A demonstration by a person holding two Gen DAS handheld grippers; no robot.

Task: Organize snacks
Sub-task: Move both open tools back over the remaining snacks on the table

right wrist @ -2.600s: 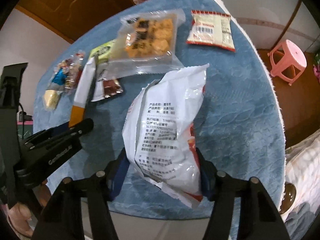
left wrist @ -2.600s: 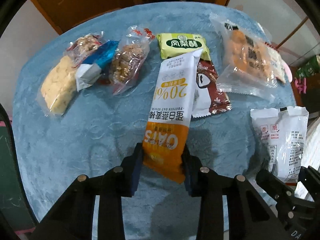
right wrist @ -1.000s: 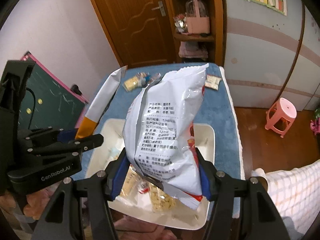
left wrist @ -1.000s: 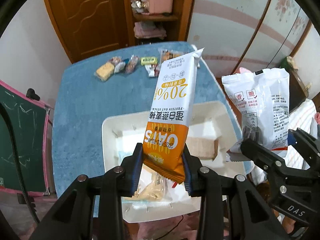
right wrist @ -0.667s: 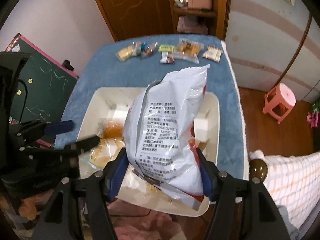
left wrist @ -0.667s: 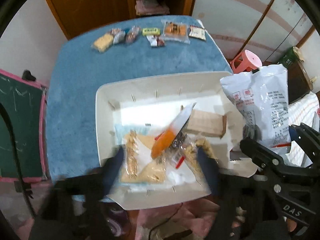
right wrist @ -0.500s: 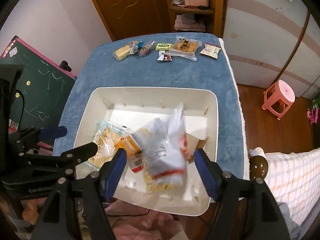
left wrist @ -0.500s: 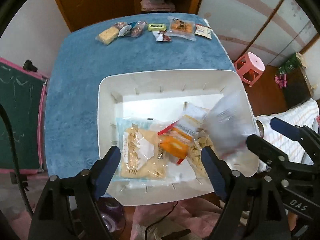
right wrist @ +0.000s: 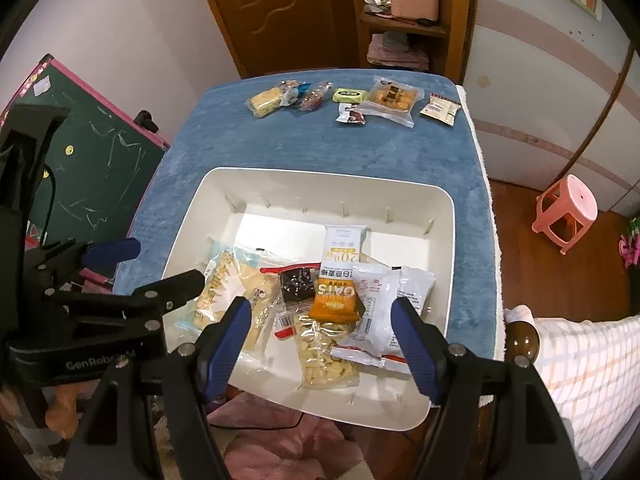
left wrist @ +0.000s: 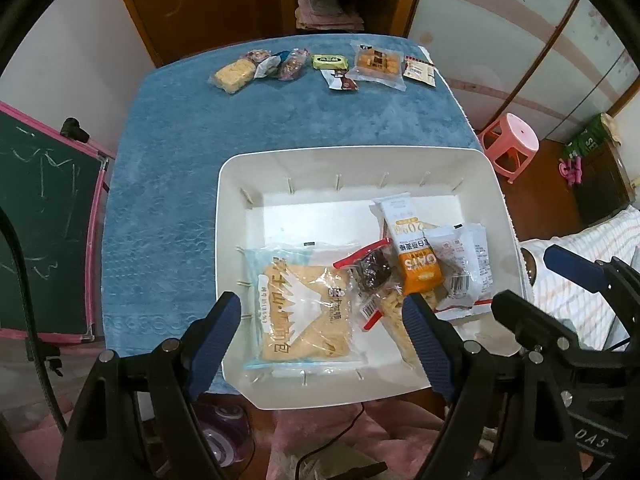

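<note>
White bin (left wrist: 240, 184) now holds the oat bar (left wrist: 416, 256) and chip bag (right wrist: 384, 300); both claws, left gripper (left wrist: 320, 344) and right gripper (right wrist: 324, 340), gape empty, ready for more.

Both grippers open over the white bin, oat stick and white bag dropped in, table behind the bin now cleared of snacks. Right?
Not cleared. The left wrist view shows a row of snack packets still lying on the blue tablecloth beyond the white bin. The rest holds: left gripper and right gripper open, oat stick and white bag in the bin.
</note>
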